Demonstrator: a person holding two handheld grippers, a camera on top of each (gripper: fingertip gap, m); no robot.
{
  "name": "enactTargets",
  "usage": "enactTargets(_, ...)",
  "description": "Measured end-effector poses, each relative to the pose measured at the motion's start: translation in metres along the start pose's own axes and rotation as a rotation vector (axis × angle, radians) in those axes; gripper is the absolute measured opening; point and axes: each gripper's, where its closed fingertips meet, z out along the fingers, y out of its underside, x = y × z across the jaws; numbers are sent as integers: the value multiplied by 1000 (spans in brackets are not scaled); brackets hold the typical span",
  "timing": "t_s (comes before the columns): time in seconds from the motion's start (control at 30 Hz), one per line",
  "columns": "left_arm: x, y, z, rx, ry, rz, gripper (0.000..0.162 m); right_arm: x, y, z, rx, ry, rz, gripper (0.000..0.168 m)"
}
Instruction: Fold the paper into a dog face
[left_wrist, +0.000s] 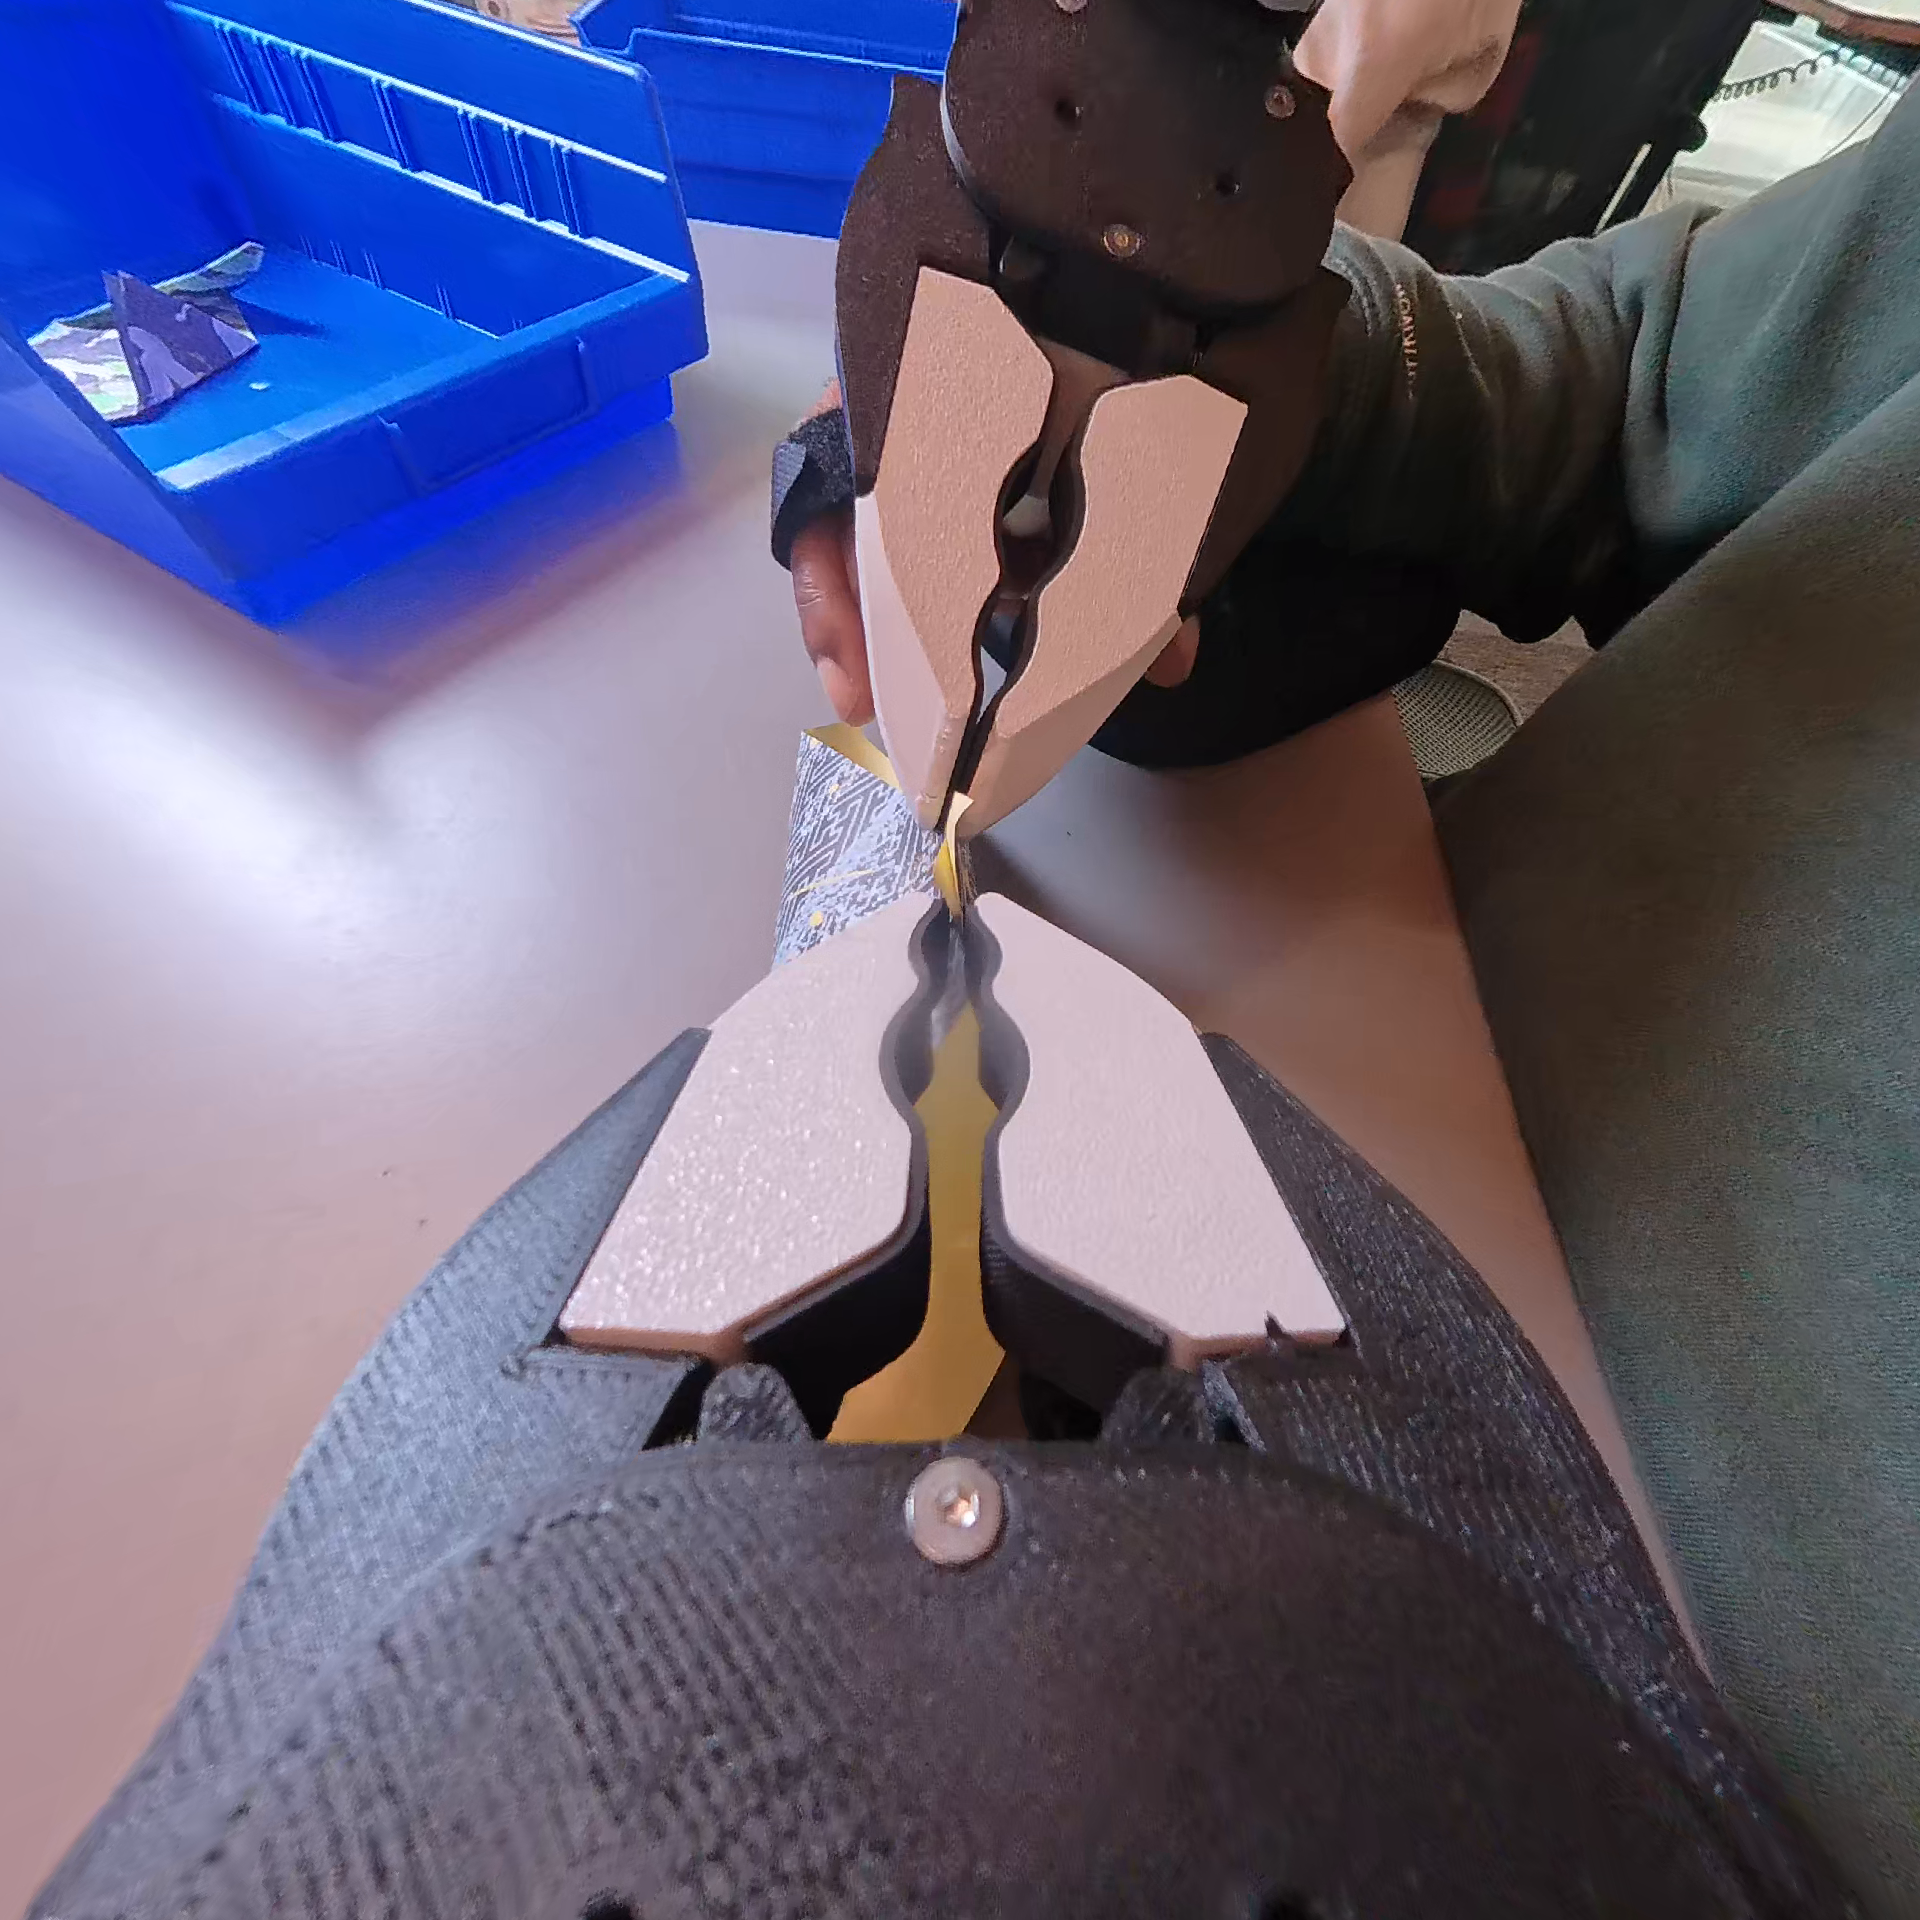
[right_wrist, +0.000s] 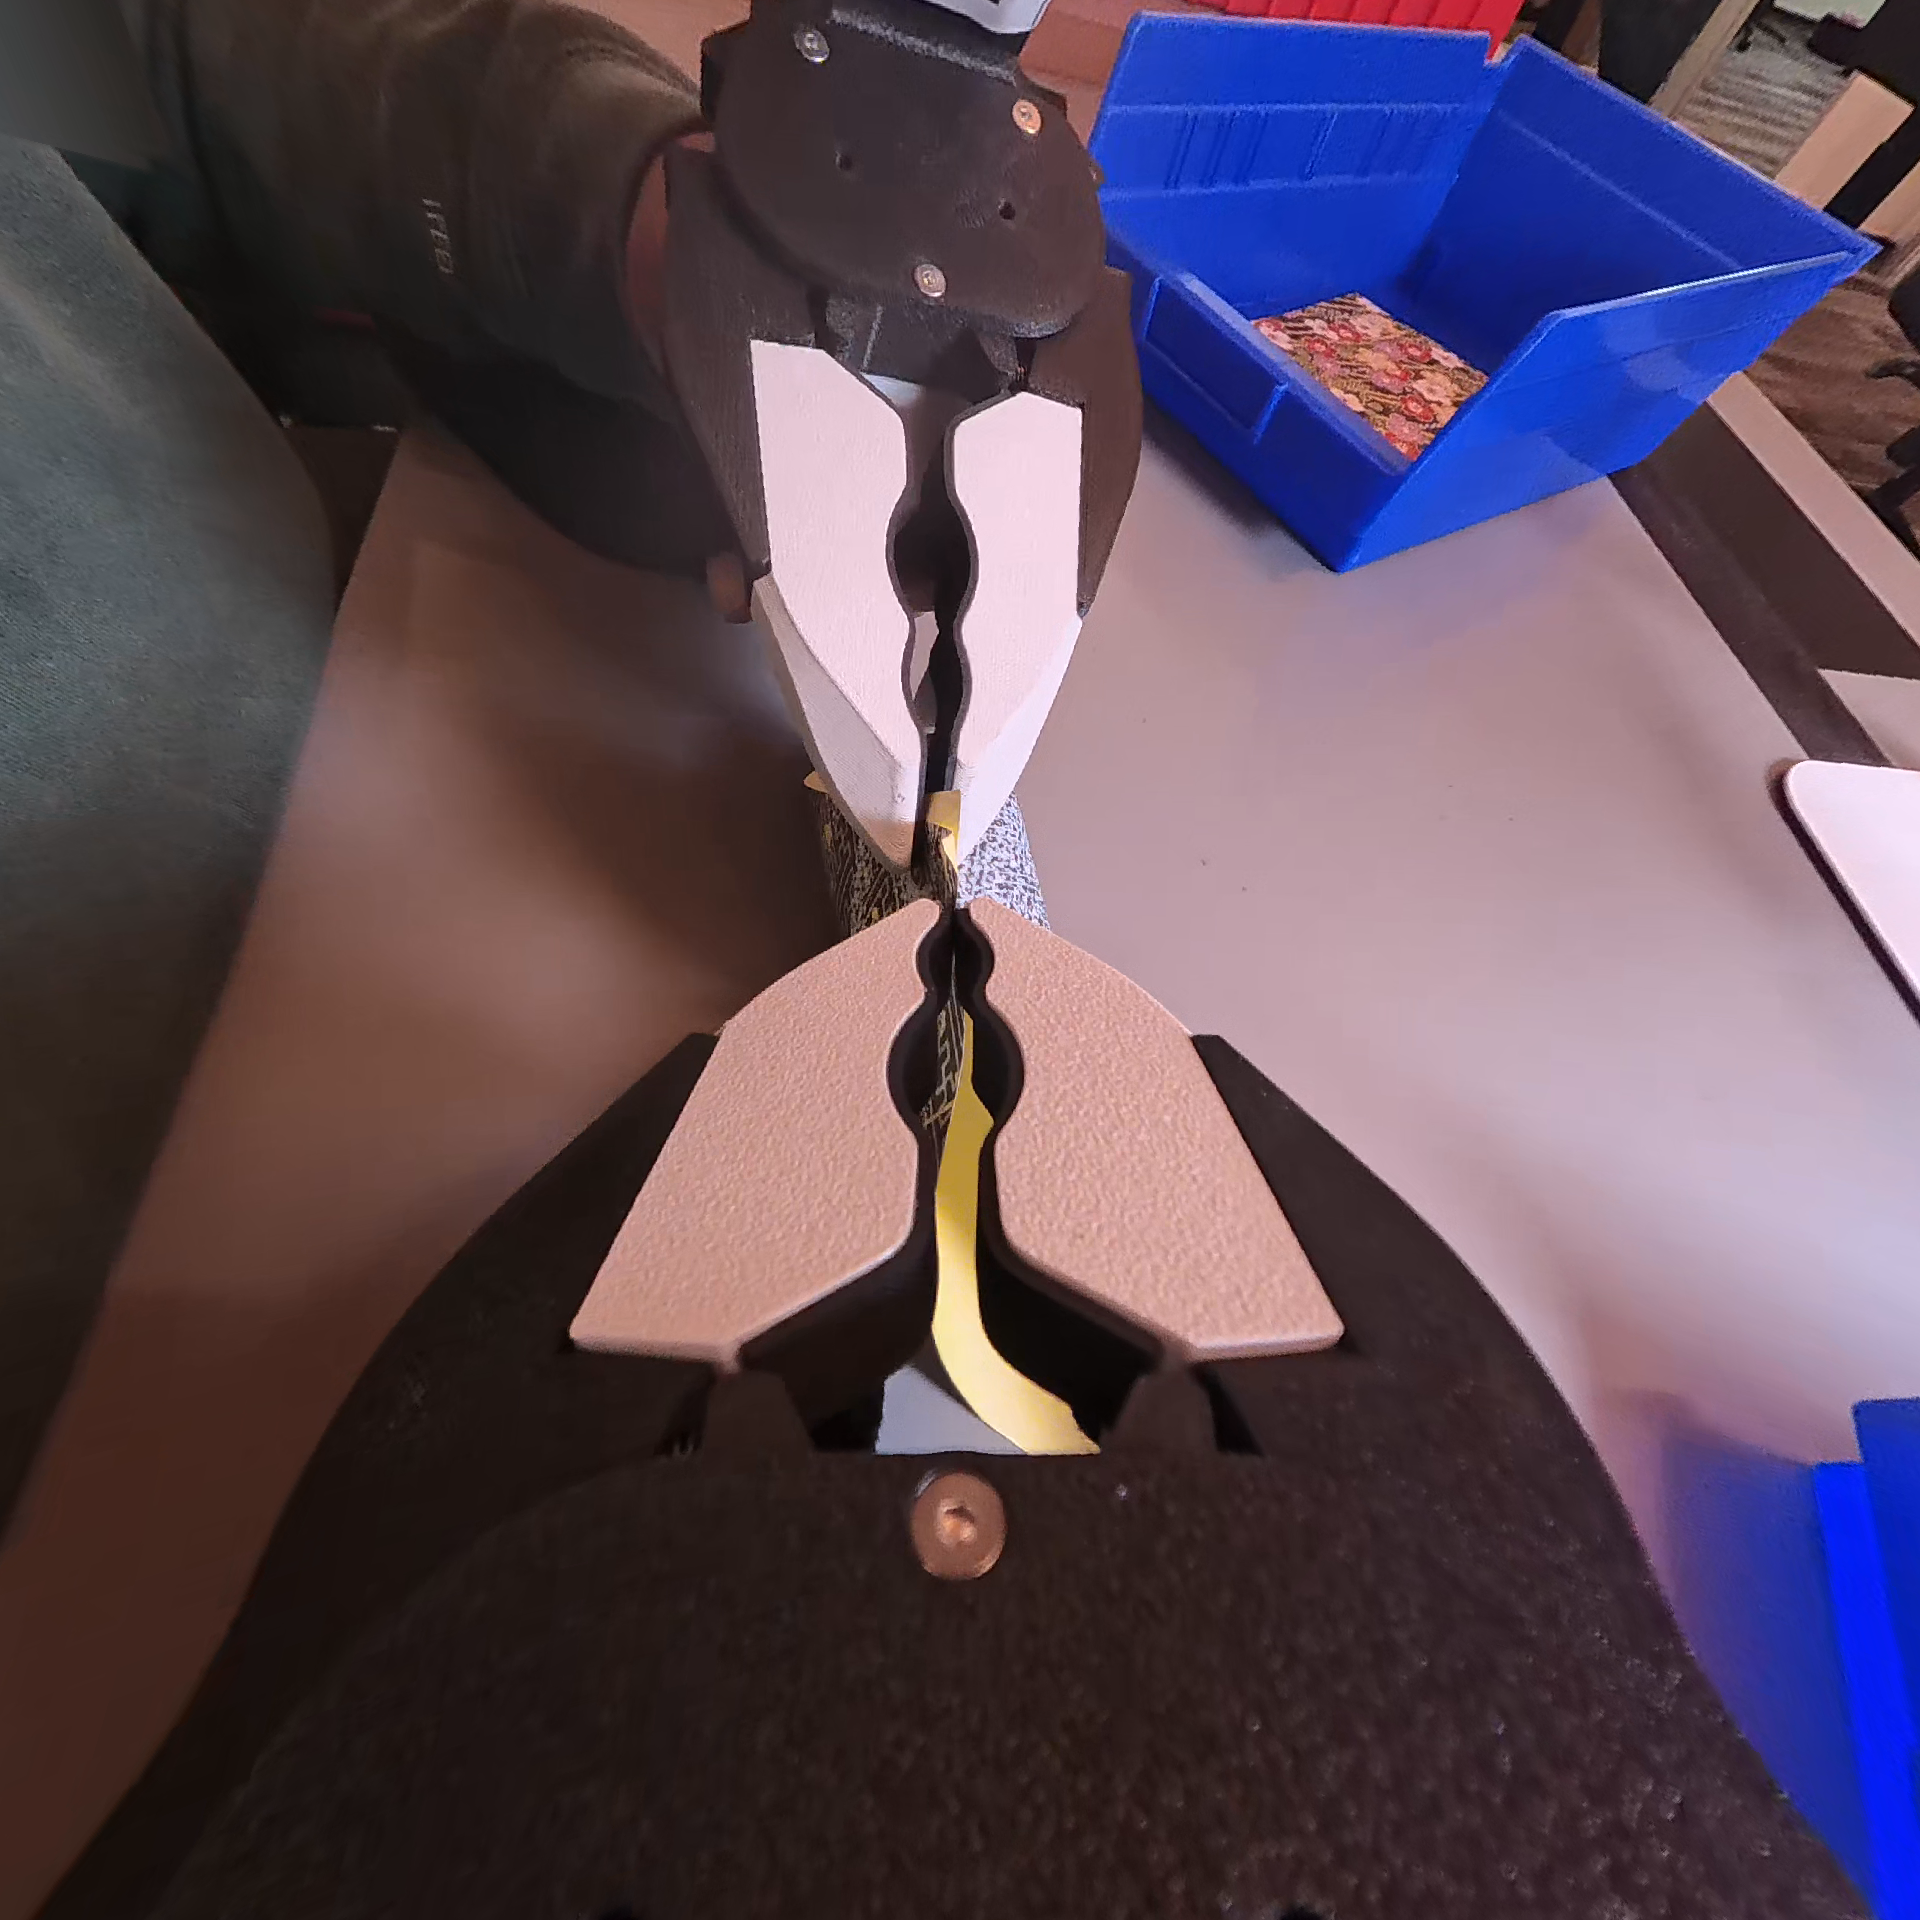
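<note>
Paper (left_wrist: 847, 883), a folded sheet with a grey-blue patterned face and a yellow underside, hangs just above the pale bench (left_wrist: 312, 935), pinched at opposite ends between two grippers that face each other. The left gripper (left_wrist: 951, 914) is clenched on the near end and the right gripper (left_wrist: 956, 816) on the far end. A blue plastic bin (left_wrist: 436, 416) holding a folded patterned piece (left_wrist: 156, 343) sits well apart.

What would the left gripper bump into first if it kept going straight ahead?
Most likely the right gripper, which faces it tip to tip just ahead. Only a short stretch of the patterned, yellow-backed folded paper lies between them, and the left gripper already has its jaws shut on it. Depth is hard to judge.
</note>
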Motion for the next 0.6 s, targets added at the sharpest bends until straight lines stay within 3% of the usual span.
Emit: enactTargets(0.6,5,-4,-4,50,98,-126,2,-9,-1,4,-6,-8,-78,0)
